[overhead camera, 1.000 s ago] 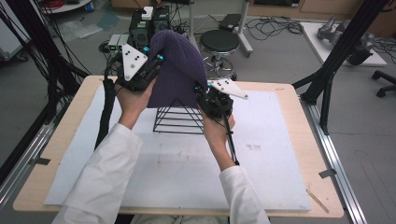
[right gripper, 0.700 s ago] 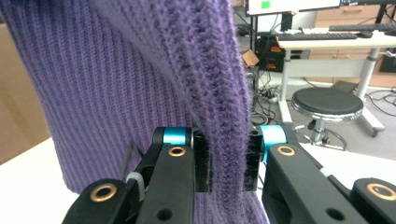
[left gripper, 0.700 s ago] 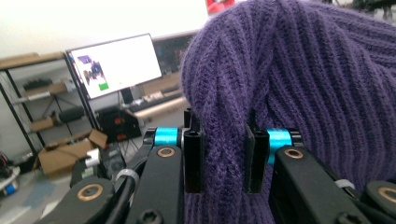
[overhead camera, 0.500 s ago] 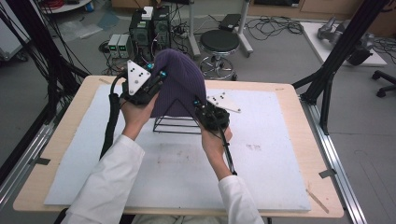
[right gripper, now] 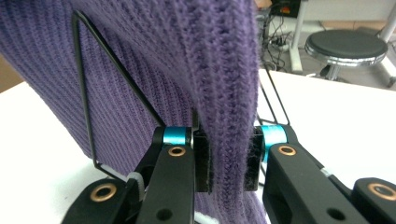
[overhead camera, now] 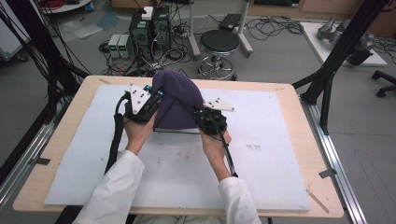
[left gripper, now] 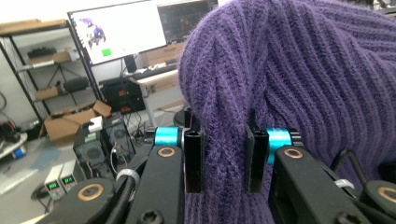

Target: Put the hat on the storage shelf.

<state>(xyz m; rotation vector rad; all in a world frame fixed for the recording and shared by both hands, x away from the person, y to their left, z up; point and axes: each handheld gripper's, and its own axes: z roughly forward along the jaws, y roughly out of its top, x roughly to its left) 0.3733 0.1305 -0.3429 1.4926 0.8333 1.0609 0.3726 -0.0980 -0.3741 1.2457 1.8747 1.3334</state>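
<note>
Purple knit hat [overhead camera: 176, 100] is clamped by L gripper [left gripper: 224, 156] & R gripper [right gripper: 226, 156] over wire frame [right gripper: 116, 77], now lower vs. 1 s ago.

purple knit hat [overhead camera: 175, 100] — ribbed, domed | draped over black wire stand [right gripper: 88, 79] — on table

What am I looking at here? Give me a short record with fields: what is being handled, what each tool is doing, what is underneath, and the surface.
Item handled: purple knitted hat
Left tool: shut on a fold of the hat's knit
Right tool: shut on a fold of the hat's knit, at the hat's other side
Underneath: black wire stand, largely covered by the hat
Surface: white mat on a wooden table
Behind the table: round stool, computer boxes and cables on the floor
</note>
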